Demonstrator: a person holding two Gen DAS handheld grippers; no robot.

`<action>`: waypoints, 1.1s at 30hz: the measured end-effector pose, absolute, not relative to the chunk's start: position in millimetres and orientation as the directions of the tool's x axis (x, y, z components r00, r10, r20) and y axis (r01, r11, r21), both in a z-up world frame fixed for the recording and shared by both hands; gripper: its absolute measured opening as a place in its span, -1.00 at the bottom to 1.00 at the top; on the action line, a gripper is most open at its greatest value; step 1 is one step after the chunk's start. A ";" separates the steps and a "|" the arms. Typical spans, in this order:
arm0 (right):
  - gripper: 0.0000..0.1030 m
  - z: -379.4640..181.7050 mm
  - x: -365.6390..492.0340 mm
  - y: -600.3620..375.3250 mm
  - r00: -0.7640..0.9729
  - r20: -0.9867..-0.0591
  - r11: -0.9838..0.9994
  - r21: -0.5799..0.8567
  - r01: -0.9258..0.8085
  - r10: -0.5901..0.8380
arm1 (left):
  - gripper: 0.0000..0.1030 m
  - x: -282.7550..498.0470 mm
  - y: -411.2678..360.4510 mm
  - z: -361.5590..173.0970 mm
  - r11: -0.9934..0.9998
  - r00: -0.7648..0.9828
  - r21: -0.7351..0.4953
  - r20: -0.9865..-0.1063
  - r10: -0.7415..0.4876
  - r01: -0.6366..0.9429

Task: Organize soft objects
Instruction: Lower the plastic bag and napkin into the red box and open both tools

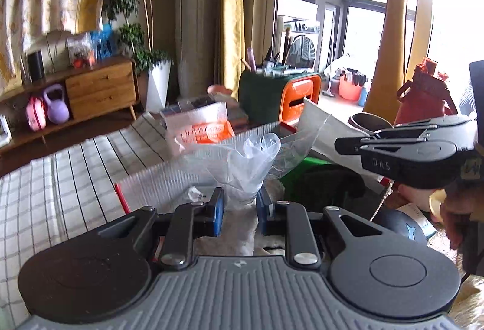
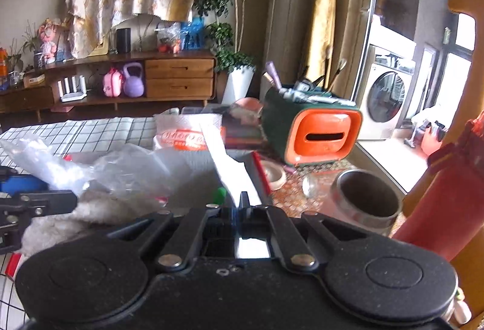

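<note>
My left gripper [image 1: 239,209] has its blue pads a little apart around the lower end of a crumpled clear plastic bag [image 1: 248,166]; whether the pads press on it I cannot tell. Below it lies a white fluffy soft thing [image 2: 99,206] and a green and black soft item [image 1: 320,179]. My right gripper [image 2: 239,204] is shut on a white flat flap [image 2: 227,166], which slants up away from it. The right gripper also shows at the right of the left wrist view [image 1: 351,142]. The left gripper's fingers [image 2: 39,200] show at the left edge of the right wrist view.
A ribbed translucent storage box [image 1: 169,176] holds the soft things on a checked tablecloth [image 1: 60,179]. Behind stand an orange-and-green organiser [image 2: 314,130], a white packet with orange print [image 2: 184,133], a metal cup [image 2: 366,200], a red bottle [image 2: 438,203] and a giraffe figure [image 1: 390,37].
</note>
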State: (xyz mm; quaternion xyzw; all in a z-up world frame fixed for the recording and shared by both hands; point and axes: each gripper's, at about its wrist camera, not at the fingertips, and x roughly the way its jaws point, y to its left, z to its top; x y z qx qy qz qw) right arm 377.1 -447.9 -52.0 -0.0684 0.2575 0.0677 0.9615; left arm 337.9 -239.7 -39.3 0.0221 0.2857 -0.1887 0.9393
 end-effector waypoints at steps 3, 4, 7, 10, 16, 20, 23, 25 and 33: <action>-0.92 -57.5 376.7 -444.8 0.841 -0.525 0.981 -0.055 -0.187 0.131 | -0.58 342.1 -237.1 -45.4 0.926 0.742 -0.106 -0.568 -0.356 0.363; -0.88 -59.2 377.1 -444.5 0.833 -0.534 0.981 -0.037 -0.193 0.143 | -0.58 342.7 -236.4 -47.1 0.924 0.734 -0.115 -0.575 -0.362 0.366; -0.81 -63.1 377.1 -445.5 0.822 -0.547 0.981 -0.007 -0.194 0.159 | -0.58 342.9 -237.0 -51.6 0.918 0.712 -0.132 -0.593 -0.376 0.374; -0.73 -64.0 376.0 -448.0 0.816 -0.553 0.982 0.022 -0.186 0.167 | -0.58 342.0 -235.7 -54.6 0.915 0.699 -0.148 -0.604 -0.384 0.375; -0.50 -61.7 372.6 -459.0 0.802 -0.563 0.980 0.108 -0.168 0.200 | -0.55 339.1 -228.9 -56.1 0.910 0.679 -0.198 -0.613 -0.405 0.365; -0.36 -59.6 365.0 -464.8 0.801 -0.562 0.979 0.131 -0.157 0.204 | -0.46 334.4 -224.8 -54.5 0.912 0.677 -0.204 -0.616 -0.402 0.356; -0.25 -56.4 360.0 -468.9 0.805 -0.555 0.977 0.148 -0.151 0.209 | -0.34 330.2 -223.0 -51.5 0.913 0.681 -0.204 -0.614 -0.400 0.352; -0.16 -54.2 355.9 -469.9 0.806 -0.551 0.976 0.157 -0.153 0.215 | 0.17 326.8 -221.8 -48.5 0.915 0.685 -0.203 -0.611 -0.397 0.350; 0.10 -38.4 331.5 -461.3 0.817 -0.517 0.967 0.160 -0.198 0.253 | 0.30 305.9 -215.6 -32.3 0.924 0.729 -0.170 -0.574 -0.374 0.342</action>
